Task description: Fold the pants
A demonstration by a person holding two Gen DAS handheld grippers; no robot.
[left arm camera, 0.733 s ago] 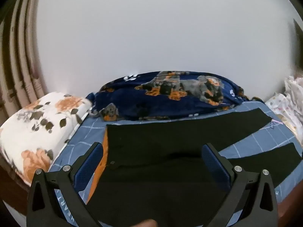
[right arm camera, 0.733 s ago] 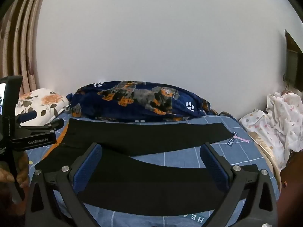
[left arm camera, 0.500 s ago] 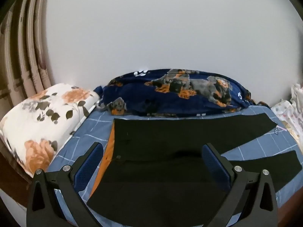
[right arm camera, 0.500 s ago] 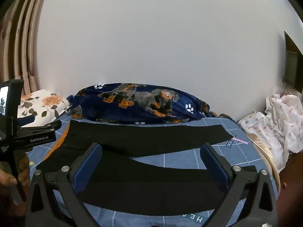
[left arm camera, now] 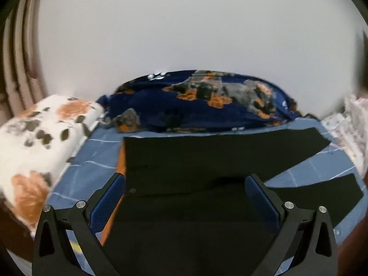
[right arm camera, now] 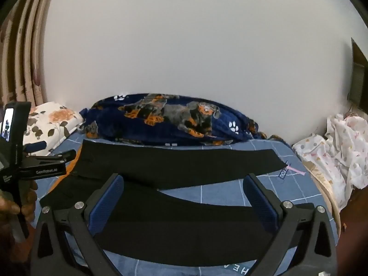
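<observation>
Black pants [right arm camera: 179,168] laid flat on a bed [right arm camera: 225,193] with a blue checked sheet, waist toward the floral pillow [left arm camera: 39,142] at the left, the two legs spread apart toward the right so that a wedge of sheet shows between them; this spread layout probably serves a first fold, one leg brought over the other. Left tool [left arm camera: 184,197] hovers over the waist end, jaws released and wide, nothing between the blue pads; its place suits a grasp at the waistband. Right tool [right arm camera: 182,197] hangs above the near leg, likewise released and empty, well placed to take the leg farther along. A folded navy blanket [right arm camera: 165,119] with a dog print lies against the wall behind the pants, clear of the fold; a pale crumpled cloth [right arm camera: 333,149] sits at the right edge.
</observation>
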